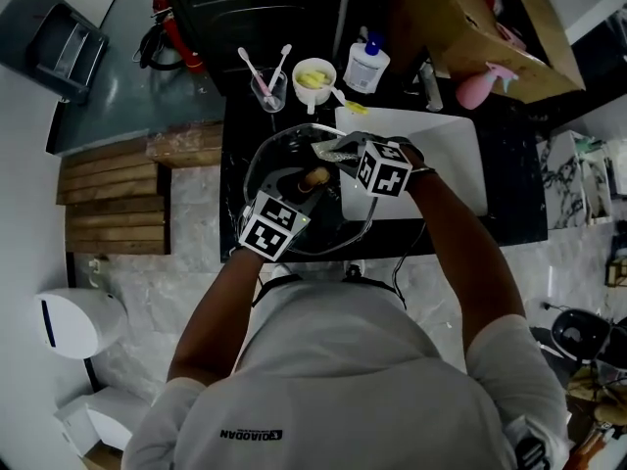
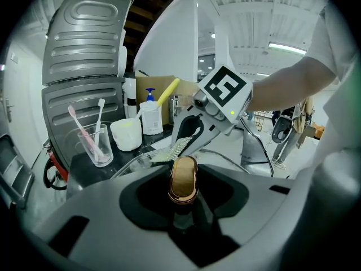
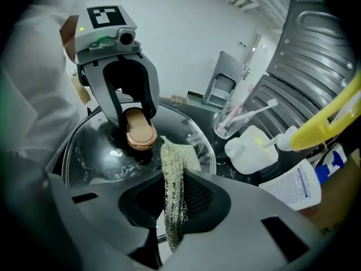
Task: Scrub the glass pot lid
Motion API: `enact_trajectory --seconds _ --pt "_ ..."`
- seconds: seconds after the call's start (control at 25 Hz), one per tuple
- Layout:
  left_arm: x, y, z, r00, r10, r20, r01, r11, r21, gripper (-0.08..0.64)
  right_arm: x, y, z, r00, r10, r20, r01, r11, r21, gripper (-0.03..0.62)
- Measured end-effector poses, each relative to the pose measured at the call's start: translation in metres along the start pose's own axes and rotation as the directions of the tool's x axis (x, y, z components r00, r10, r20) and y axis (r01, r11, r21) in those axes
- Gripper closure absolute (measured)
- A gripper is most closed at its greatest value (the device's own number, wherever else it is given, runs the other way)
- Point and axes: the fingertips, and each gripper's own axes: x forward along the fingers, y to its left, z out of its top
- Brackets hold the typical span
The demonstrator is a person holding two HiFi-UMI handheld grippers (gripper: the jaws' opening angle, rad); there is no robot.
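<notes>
Both clamped: left tongs (image 2: 183, 192) knob (image 3: 141, 131), right tongs (image 3: 172, 210) scourer (image 3: 174, 171)

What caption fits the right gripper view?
Right gripper holds a sparkly scrub cloth over the glass pot lid while the left gripper clamps its copper-coloured knob.

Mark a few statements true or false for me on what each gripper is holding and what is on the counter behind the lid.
1. The left gripper is shut on the knob of the glass lid. True.
2. The right gripper is empty. False: it is shut on a glittery scrub pad.
3. The clear tumbler holds toothbrushes. True.
4. The white pump bottle has a red top. False: its top is blue.
</notes>
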Motion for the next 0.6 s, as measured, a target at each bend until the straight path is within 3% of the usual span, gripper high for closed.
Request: enact_trajectory --seconds 0.6 --pt "0.002 0.004 0.003 1.0 0.001 0.014 -0.002 1.0 0.03 0.399 -0.025 0.038 -0.017 0.998 -0.064 0.02 0.06 0.989 0.139 0.514"
